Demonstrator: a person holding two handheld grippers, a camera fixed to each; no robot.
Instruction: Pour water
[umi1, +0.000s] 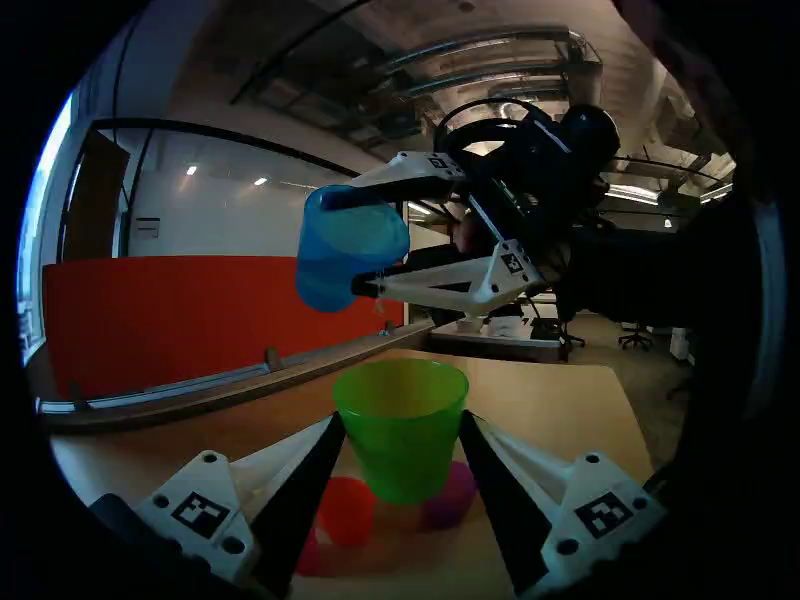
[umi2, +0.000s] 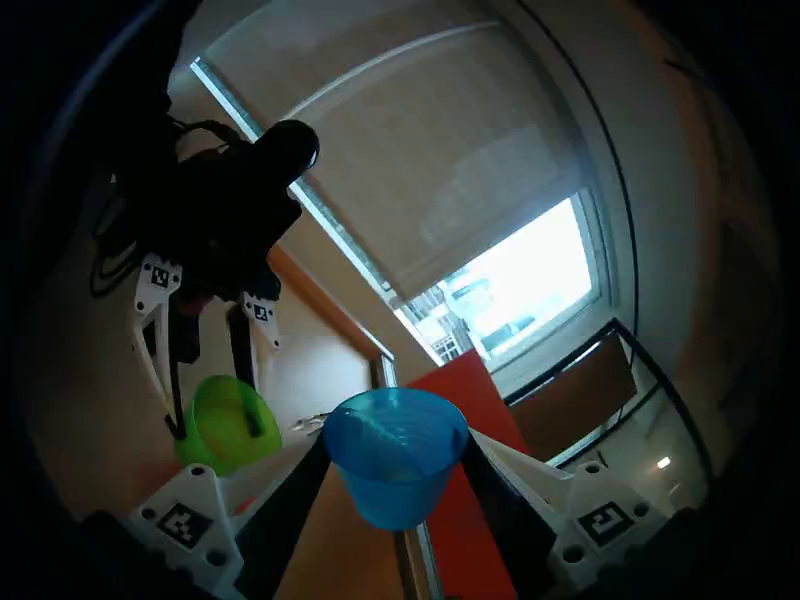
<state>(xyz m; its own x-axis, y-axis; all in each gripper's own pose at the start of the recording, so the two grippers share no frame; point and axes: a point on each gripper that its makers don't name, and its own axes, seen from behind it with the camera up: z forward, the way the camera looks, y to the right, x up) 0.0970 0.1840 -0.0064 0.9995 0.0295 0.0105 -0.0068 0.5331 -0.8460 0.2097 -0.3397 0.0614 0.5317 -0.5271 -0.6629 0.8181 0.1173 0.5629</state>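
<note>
I see blue cup (umi1: 350, 250) up high, above and beyond green cup (umi1: 402, 440), pinched between fingers of my right gripper (umi2: 395, 440). My left gripper (umi1: 402, 420) clamps green cup upright over wooden table (umi1: 570, 400). Red cup (umi1: 345, 510), purple cup (umi1: 452, 495) just below.

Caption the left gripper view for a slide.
Left tool holds a green cup; right tool tilts a blue cup above it.

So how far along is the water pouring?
Done: both cups are gripped, the green cup in the left claw, the blue cup in the right claw. In hand: the blue cup is tipped, higher than the green one. Left: I can't make out a stream, so the pour itself seems unfinished.
</note>
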